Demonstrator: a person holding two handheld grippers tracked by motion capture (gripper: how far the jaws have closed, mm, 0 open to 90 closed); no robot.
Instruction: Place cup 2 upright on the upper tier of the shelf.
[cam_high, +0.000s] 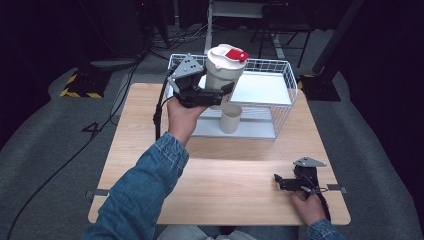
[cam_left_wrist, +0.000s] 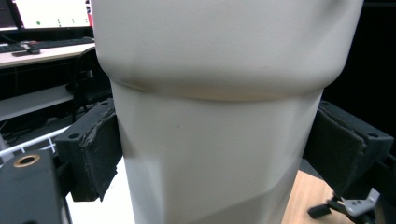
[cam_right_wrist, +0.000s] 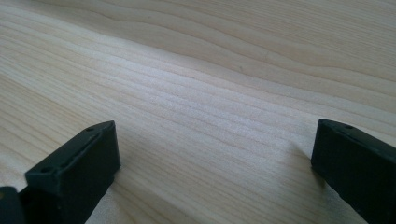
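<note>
A cream tumbler (cam_high: 223, 75) with a white lid and a red flap hangs upright above the near left part of the wire basket (cam_high: 287, 80). My left gripper (cam_high: 212, 95) is shut on its lower body. In the left gripper view the tumbler (cam_left_wrist: 219, 116) stands between the two black pads (cam_left_wrist: 100, 154), pressed on both sides. My right gripper (cam_high: 285, 182) rests low on the wooden table (cam_high: 225, 185) near its front right corner, open, with bare wood between its jaws (cam_right_wrist: 210, 154).
A second cream cup (cam_high: 231, 118) stands inside the white wire basket near its front wall. The basket sits at the table's far edge. Cables, stands and dark floor lie beyond the table.
</note>
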